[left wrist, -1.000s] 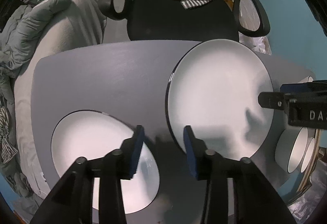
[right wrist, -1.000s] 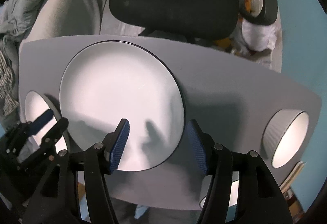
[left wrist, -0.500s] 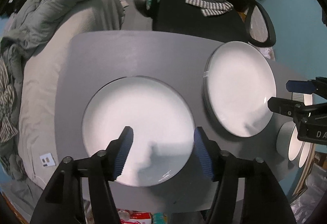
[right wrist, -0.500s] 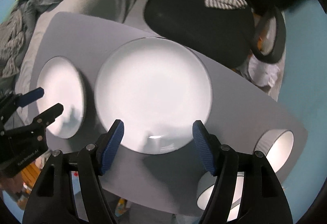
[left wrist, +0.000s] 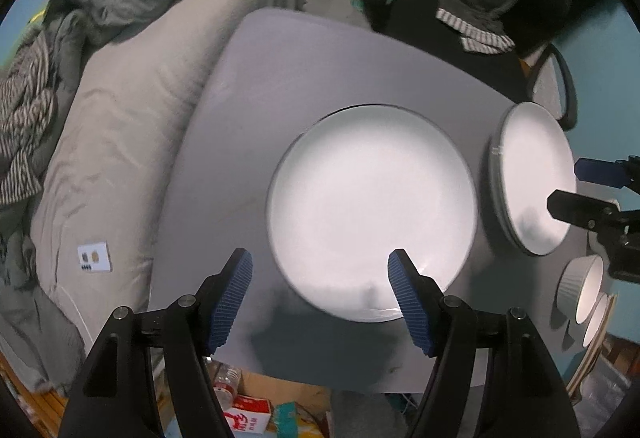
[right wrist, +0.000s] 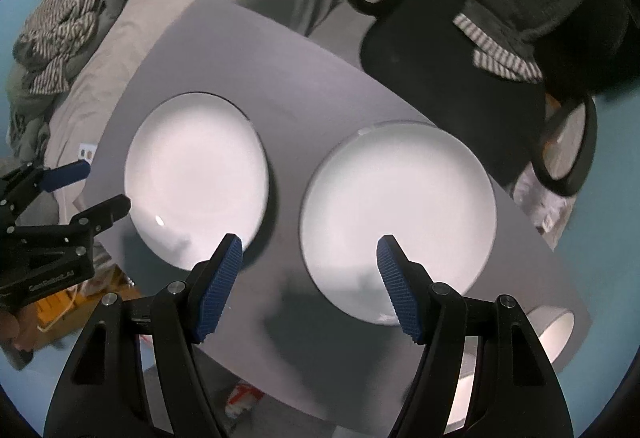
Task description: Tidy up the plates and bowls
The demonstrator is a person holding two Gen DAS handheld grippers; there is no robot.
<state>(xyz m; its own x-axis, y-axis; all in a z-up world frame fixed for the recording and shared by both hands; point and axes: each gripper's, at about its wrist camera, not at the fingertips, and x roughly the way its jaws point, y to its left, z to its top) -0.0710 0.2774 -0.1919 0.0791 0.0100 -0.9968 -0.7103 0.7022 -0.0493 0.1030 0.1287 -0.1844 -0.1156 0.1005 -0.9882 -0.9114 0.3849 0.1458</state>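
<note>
Two white plates lie side by side on a grey table (left wrist: 312, 70). In the left wrist view the left plate (left wrist: 372, 210) is ahead of my open, empty left gripper (left wrist: 320, 298), and the right plate (left wrist: 532, 178) lies beyond it at the right. Two white ribbed bowls (left wrist: 580, 290) stand at the table's right end. In the right wrist view my open, empty right gripper (right wrist: 306, 286) hovers above the table's near edge, between the left plate (right wrist: 196, 178) and the right plate (right wrist: 396, 218). A bowl (right wrist: 556, 334) shows at the lower right.
A black office chair (right wrist: 452, 70) with draped clothing stands behind the table. A grey bed (left wrist: 132, 110) with rumpled blankets lies along the left. Boxes and a bottle (left wrist: 240, 410) are on the floor under the near edge. The wall (right wrist: 592, 258) to the right is teal.
Both grippers have pulled back and up from the table and opened wider. The views have swung left, so both plates now show whole.
</note>
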